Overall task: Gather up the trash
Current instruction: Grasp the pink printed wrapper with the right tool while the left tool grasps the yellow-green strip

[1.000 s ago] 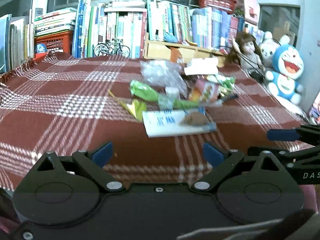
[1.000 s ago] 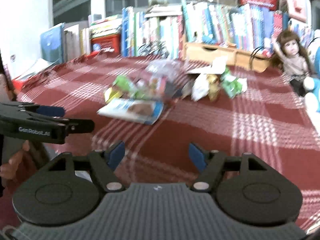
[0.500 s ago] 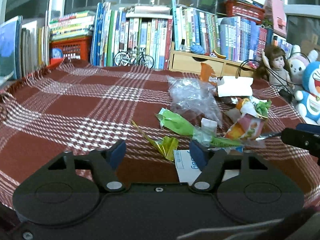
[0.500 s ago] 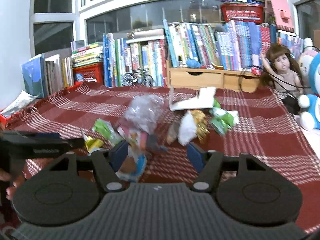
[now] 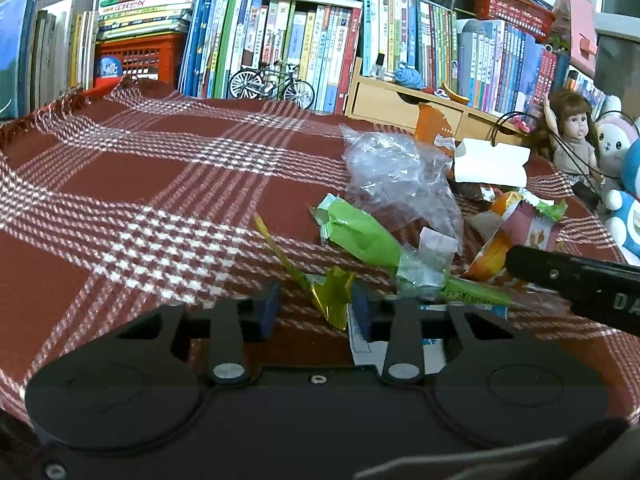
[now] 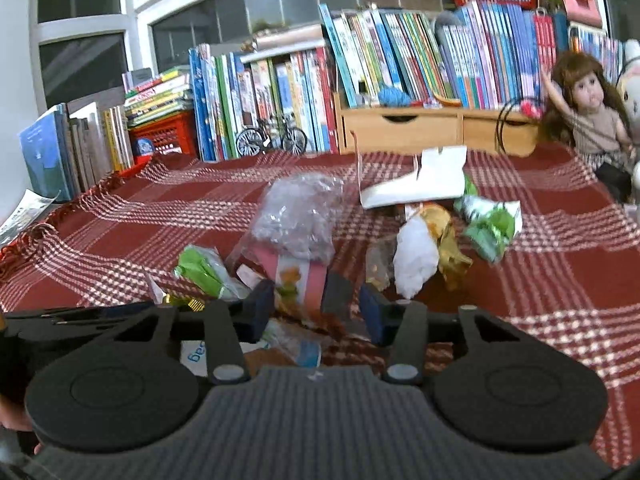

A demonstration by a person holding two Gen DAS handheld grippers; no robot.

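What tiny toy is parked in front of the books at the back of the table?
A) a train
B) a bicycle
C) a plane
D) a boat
B: a small model bicycle with two spoked wheels stands in front of the row of books, at the far edge of the checked red cloth.

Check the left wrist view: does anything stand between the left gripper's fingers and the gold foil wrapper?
Nothing visible does. The gold foil wrapper already lies between the fingers of the left gripper, whose jaws have just been closing around it.
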